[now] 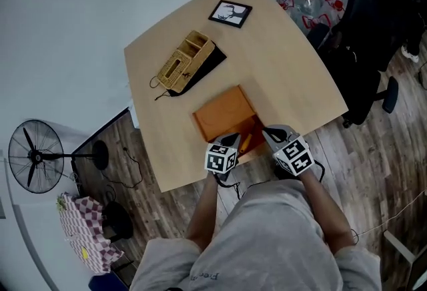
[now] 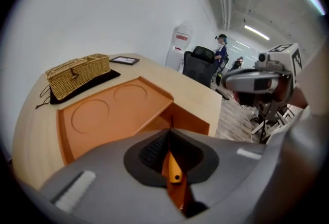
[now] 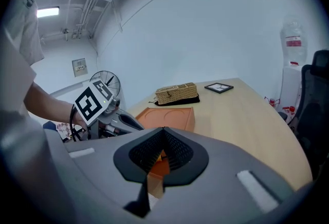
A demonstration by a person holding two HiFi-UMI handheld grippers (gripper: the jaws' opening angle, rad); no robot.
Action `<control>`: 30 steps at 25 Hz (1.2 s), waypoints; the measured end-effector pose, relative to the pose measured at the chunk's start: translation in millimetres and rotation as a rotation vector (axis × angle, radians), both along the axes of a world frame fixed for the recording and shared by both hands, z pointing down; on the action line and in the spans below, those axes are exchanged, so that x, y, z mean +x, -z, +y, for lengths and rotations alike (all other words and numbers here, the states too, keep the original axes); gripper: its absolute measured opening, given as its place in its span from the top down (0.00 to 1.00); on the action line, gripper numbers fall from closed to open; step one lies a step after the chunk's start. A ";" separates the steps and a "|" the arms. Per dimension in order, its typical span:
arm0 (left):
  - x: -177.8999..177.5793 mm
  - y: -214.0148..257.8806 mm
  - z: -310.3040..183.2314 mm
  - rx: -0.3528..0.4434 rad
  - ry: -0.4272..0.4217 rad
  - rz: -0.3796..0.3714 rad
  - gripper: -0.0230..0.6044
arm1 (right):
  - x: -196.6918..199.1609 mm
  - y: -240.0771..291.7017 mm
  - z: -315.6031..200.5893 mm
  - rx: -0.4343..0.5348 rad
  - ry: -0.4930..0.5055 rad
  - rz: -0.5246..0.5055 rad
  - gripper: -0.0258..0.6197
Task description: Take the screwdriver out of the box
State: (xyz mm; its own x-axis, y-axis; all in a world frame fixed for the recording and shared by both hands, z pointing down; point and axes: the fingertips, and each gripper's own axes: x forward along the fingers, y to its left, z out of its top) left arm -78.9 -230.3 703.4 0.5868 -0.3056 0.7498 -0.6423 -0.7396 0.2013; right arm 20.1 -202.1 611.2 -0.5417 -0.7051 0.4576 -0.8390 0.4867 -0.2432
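Small yellow-handled screwdriver [image 1: 245, 143] lies inside the flat orange box [image 1: 223, 111], lid open, at the near edge of the pale wooden table [image 1: 280, 63]. Prob. light, stiff, slick, so grab it mid-handle. Your left gripper [image 1: 232, 139] & right gripper [image 1: 268, 131] flank it, jaws closed, holding nothing.

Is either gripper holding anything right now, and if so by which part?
Nothing is held. The left gripper and right gripper are both shut and empty over the open box; the screwdriver lies inside it.

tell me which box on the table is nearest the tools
The orange box at the table's near edge, by the left tool and right tool; the wicker box sits farther back on a black cloth.
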 end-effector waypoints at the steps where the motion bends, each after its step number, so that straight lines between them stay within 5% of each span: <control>1: -0.1 -4.9 0.1 -0.009 -0.008 -0.012 0.87 | 1.1 -2.7 -0.2 -0.006 -0.001 0.001 0.96; 9: 12.8 -40.1 9.5 -0.091 -0.093 -0.109 0.78 | 10.5 -17.0 -4.7 -0.023 0.010 0.018 0.96; 30: 28.7 -74.5 17.7 -0.214 -0.100 -0.217 0.64 | 18.1 -31.5 -14.0 -0.043 0.080 0.077 0.96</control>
